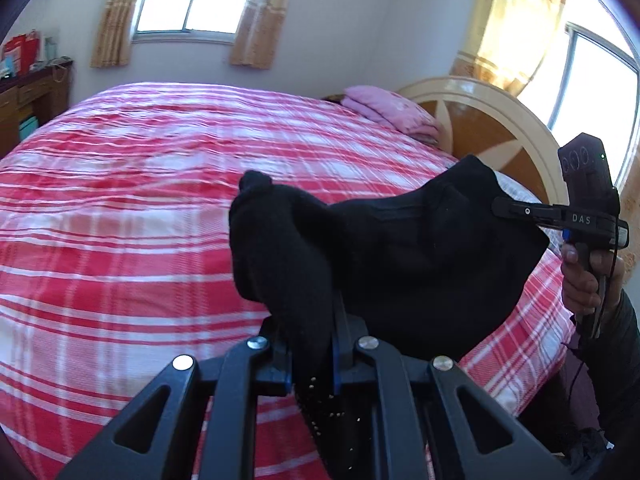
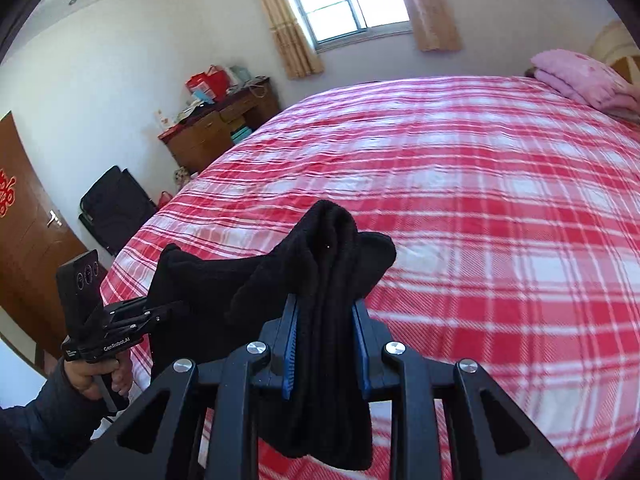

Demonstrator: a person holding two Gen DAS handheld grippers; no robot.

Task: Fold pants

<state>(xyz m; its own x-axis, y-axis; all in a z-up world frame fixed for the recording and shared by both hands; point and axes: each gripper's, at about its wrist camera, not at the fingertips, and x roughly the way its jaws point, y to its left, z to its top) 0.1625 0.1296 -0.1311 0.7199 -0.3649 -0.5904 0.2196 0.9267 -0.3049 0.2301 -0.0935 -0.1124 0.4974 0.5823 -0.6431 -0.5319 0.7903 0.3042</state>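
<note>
Black fabric fills the near part of both wrist views: the pants (image 1: 400, 264) hang in the air above the near edge of the bed (image 1: 160, 208), stretched between the two tongs. In the left wrist view, the left gripper (image 1: 314, 344) is closed tight on a bunched fold of the cloth, its blue-lined fingers (image 1: 338, 364) pressing in from both sides, and a thick roll of fabric rises above them. Off to the right in that same view, the right gripper (image 1: 508, 208) is clamped on the other end of the garment, held by a hand (image 1: 584, 280) on its handle. From the right wrist view, the right gripper's jaws stand a little apart only because a thick wad of cloth is squeezed between the blue pads (image 2: 290, 352); the loose end droops below them. The left gripper (image 2: 160, 312) appears at the lower left there, shut on the far end of the pants, with the person's hand (image 2: 92, 376) below it.

Beyond the cloth, a red-and-white checked bedspread covers the bed. A folded pink blanket (image 1: 384, 112) lies at the head end, beside the cream and brown headboard (image 1: 480, 120). Past the far edge stands a wooden desk (image 2: 216, 128) with red bags on top, then curtained windows (image 2: 344, 0).
</note>
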